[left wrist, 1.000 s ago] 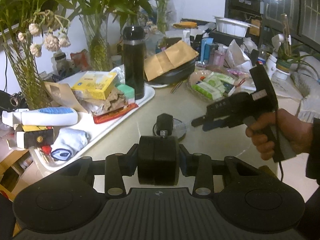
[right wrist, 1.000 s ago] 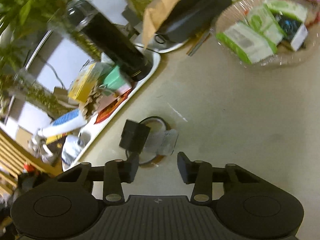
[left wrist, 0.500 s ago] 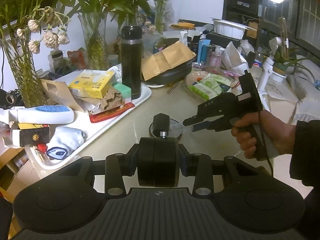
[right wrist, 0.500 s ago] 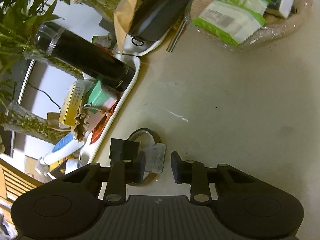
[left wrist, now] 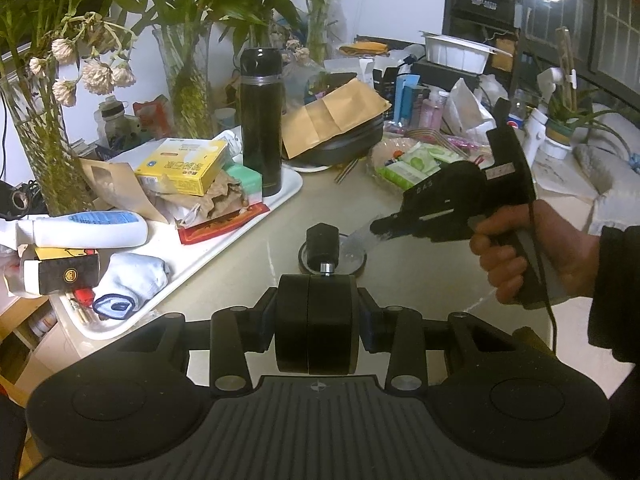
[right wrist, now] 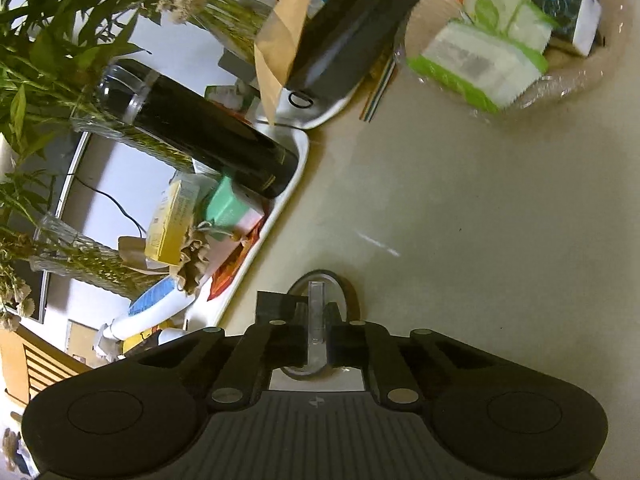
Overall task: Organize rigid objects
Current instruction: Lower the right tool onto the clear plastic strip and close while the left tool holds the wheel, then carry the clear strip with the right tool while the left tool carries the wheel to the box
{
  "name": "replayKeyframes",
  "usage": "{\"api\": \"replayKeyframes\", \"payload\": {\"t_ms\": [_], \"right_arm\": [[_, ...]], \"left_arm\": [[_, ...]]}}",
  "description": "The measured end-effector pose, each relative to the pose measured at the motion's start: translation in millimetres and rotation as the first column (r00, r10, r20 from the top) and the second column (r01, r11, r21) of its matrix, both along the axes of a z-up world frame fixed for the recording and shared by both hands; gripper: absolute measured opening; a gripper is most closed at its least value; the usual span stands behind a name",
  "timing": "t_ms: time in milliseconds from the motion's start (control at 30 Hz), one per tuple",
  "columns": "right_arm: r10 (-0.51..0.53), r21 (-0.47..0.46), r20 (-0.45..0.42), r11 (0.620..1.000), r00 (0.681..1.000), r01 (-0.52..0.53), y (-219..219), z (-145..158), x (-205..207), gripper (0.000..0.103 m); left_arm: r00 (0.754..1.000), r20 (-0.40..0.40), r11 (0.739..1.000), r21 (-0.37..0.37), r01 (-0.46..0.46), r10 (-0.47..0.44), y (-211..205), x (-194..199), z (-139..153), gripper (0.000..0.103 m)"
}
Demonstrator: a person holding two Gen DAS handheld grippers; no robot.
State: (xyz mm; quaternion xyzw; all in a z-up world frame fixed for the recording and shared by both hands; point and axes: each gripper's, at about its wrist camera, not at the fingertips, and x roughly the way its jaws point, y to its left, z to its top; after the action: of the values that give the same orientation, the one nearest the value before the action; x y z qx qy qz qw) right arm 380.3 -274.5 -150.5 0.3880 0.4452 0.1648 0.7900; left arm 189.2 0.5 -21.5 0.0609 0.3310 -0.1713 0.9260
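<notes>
My left gripper (left wrist: 316, 312) is shut on a black twin-wheel caster (left wrist: 316, 336); its metal stem (left wrist: 326, 268) and black top block (left wrist: 323, 242) point forward. Just past it, a dark-rimmed round ring (left wrist: 352, 258) lies on the beige table. From the right, a hand brings in my right gripper (left wrist: 378, 227), whose jaws are closing tight on a clear plastic strip (left wrist: 358, 237) over the ring. In the right wrist view the strip (right wrist: 315, 300) stands edge-on, pinched in the right gripper (right wrist: 316, 316), with the ring (right wrist: 320, 278) behind it and the black block (right wrist: 276, 306) at left.
A white tray (left wrist: 288, 190) on the left holds a black flask (left wrist: 260, 120), a yellow box (left wrist: 180, 166), a white tube (left wrist: 84, 230) and socks (left wrist: 128, 280). A clear bowl of green packets (right wrist: 480, 60) sits at the back right. Glass vases with plants line the back.
My right gripper moved in toward the ring, rolled, and shut on the clear strip. The left gripper and its caster stayed still.
</notes>
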Motion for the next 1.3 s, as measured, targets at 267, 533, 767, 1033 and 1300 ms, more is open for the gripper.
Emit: {"api": "replayKeyframes", "payload": {"t_ms": [267, 533, 767, 1033, 1300], "right_arm": [[0.004, -0.087, 0.047, 0.996, 0.999, 0.000, -8, 27, -12, 0.010], [0.025, -0.173, 0.125, 0.985, 0.992, -0.003, -9, 63, -40, 0.010], [0.057, -0.217, 0.197, 0.976, 0.979, -0.013, -3, 89, -71, 0.010], [0.056, -0.211, 0.240, 0.978, 0.969, -0.004, -4, 106, -107, 0.010], [0.065, -0.212, 0.263, 0.977, 0.963, -0.008, -2, 119, -143, 0.010]], "left_arm": [[1.000, -0.002, 1.000, 0.001, 0.001, -0.001, -1, 1, -1, 0.039], [1.000, 0.009, 1.000, -0.007, 0.003, -0.003, 0, -1, -1, 0.039], [1.000, 0.015, 1.000, -0.011, 0.008, -0.008, -1, -3, 0, 0.039], [0.999, 0.028, 1.000, -0.019, 0.017, -0.016, -1, -9, 3, 0.039], [0.999, 0.030, 0.999, -0.033, 0.028, -0.027, -1, -25, 5, 0.039]]}}
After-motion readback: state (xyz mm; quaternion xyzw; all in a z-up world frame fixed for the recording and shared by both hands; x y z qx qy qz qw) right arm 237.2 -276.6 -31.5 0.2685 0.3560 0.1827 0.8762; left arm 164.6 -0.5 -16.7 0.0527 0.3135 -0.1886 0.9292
